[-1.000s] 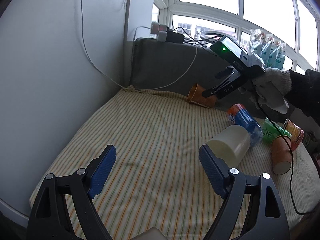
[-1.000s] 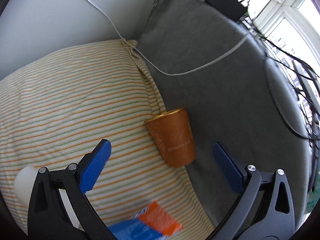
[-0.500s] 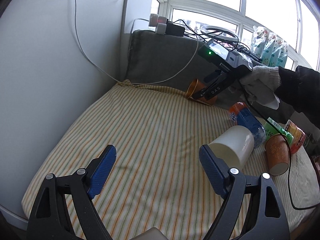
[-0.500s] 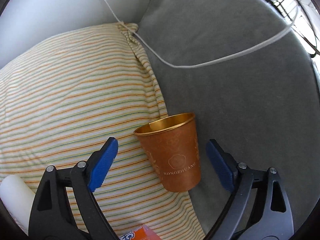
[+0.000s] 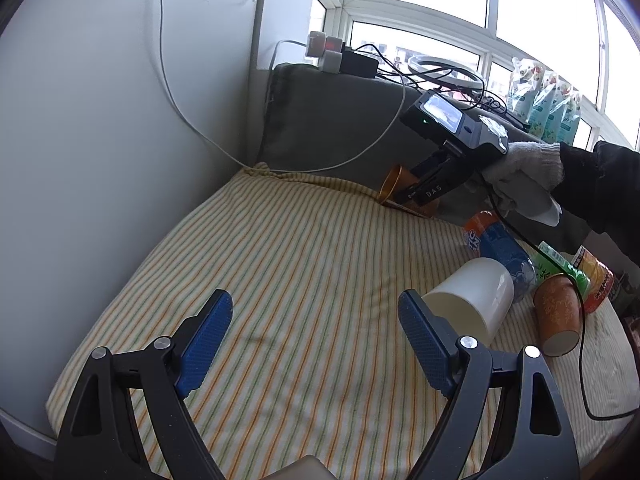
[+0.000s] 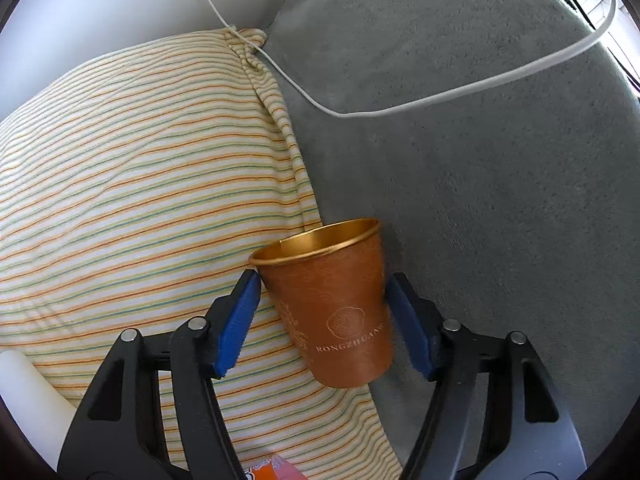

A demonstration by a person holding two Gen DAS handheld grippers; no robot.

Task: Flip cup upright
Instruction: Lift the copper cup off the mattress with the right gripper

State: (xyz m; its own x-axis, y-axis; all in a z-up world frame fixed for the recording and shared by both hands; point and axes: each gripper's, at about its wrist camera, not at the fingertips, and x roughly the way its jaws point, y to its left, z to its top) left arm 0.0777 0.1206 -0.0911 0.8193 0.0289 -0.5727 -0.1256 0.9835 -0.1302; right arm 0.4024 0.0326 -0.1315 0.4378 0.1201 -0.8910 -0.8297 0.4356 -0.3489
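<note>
An orange-brown paper cup with a gold inside [image 6: 336, 304] lies on its side where the striped cushion meets the grey backrest. My right gripper [image 6: 320, 300] is closed around the cup's sides, both blue pads touching it; in the left wrist view the gripper [image 5: 428, 192] covers most of the cup [image 5: 394, 184]. My left gripper [image 5: 316, 336] is open and empty above the striped cushion [image 5: 280, 280]. A white cup [image 5: 472, 300] lies on its side by its right finger. Another orange cup [image 5: 558, 312] lies further right.
A blue and orange bottle [image 5: 500, 248] and green and orange packets [image 5: 576, 272] lie at the right. A white cable [image 6: 440, 96] runs across the grey backrest [image 6: 480, 160]. A white wall [image 5: 100, 120] is on the left. A black cable [image 5: 580, 360] trails over the cushion.
My right gripper moved forward over the orange cup and its jaws closed in until the pads touch the cup's sides. My left gripper stayed open and hardly moved.
</note>
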